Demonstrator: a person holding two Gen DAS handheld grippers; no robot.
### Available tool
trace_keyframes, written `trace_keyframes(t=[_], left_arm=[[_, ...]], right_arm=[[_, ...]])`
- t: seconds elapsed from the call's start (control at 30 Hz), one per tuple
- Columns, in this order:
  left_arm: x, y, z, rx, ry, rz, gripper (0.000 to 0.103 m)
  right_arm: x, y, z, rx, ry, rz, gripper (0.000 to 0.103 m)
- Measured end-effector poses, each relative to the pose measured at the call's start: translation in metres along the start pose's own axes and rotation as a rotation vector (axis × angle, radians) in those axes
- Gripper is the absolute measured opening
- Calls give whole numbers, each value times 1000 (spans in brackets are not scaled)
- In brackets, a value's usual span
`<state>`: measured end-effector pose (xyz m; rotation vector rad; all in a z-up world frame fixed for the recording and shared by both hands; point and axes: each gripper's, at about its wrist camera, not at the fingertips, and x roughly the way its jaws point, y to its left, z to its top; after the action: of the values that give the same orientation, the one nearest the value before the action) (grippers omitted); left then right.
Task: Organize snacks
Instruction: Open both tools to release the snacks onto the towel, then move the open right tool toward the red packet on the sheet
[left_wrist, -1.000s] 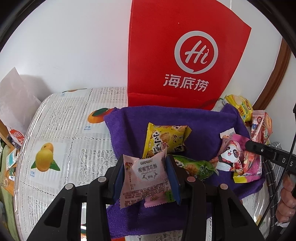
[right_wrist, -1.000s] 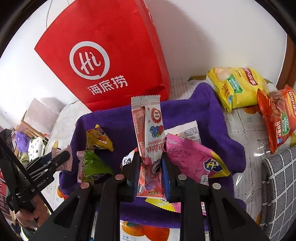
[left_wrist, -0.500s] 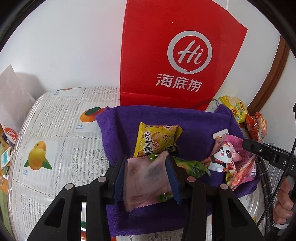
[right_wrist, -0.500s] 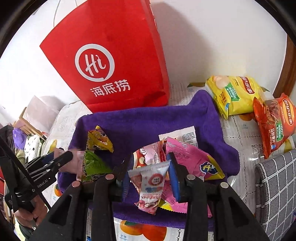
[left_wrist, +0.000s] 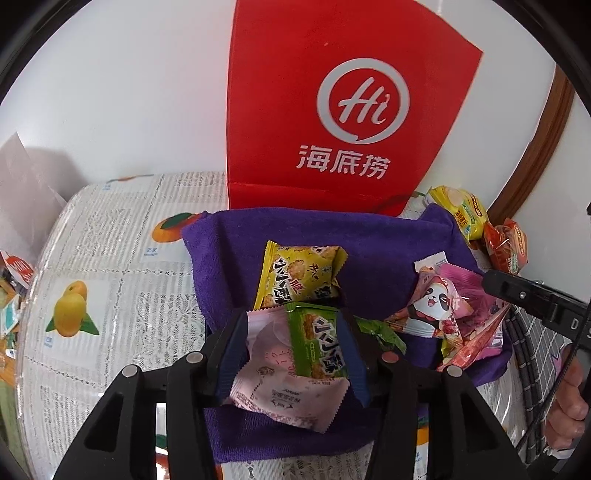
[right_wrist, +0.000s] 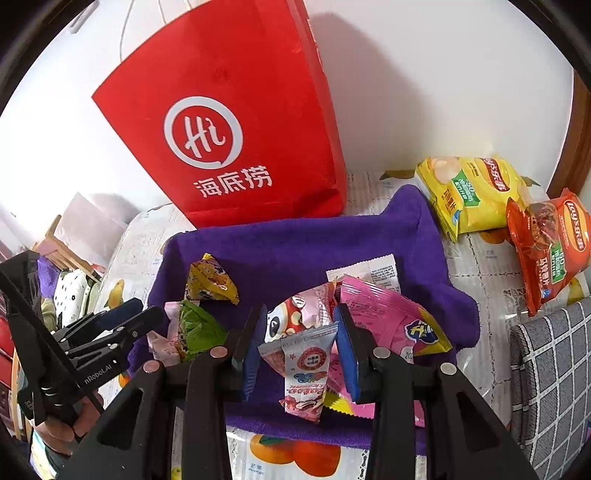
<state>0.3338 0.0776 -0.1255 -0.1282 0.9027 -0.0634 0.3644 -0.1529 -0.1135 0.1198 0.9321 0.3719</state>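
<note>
Small snack packets lie on a purple towel, also in the right wrist view. My left gripper is open over a pale pink packet lying on the towel, with a green packet on top of it. A yellow packet lies just beyond. My right gripper is open over a pink-and-white stick packet lying on a panda packet and a pink bag. Both jaws stand apart from the packets.
A red paper bag stands upright behind the towel against the white wall. A yellow chip bag and a red chip bag lie at the right. A grey checked cushion is at the right edge. The tablecloth has fruit prints.
Both grippers have opened. The pale pink packet dropped from the left jaws and the stick packet from the right; both now lie on the towel pile.
</note>
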Motion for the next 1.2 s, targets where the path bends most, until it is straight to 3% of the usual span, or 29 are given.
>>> trace_keyframes(t=[0.23, 0.47, 0.7, 0.8, 1.0, 1.2], left_arm=[[-33, -10, -14, 2, -35, -6, 62], [-64, -12, -51, -1, -18, 5, 62], [-78, -12, -94, -3, 22, 37, 62], [-80, -11, -108, -9, 38, 43, 62], [-87, -12, -133, 21, 55, 80, 62], [-90, -11, -151, 36, 86, 91, 62]], right_arm=[[-40, 12, -27, -33, -58, 29, 37], [-67, 28, -95, -90, -46, -6, 37], [-58, 41, -170, -89, 52, 55, 43], [-55, 50, -197, -105, 78, 39, 43], [-52, 69, -229, -126, 88, 86, 52], [-35, 88, -243, -188, 107, 17, 52]])
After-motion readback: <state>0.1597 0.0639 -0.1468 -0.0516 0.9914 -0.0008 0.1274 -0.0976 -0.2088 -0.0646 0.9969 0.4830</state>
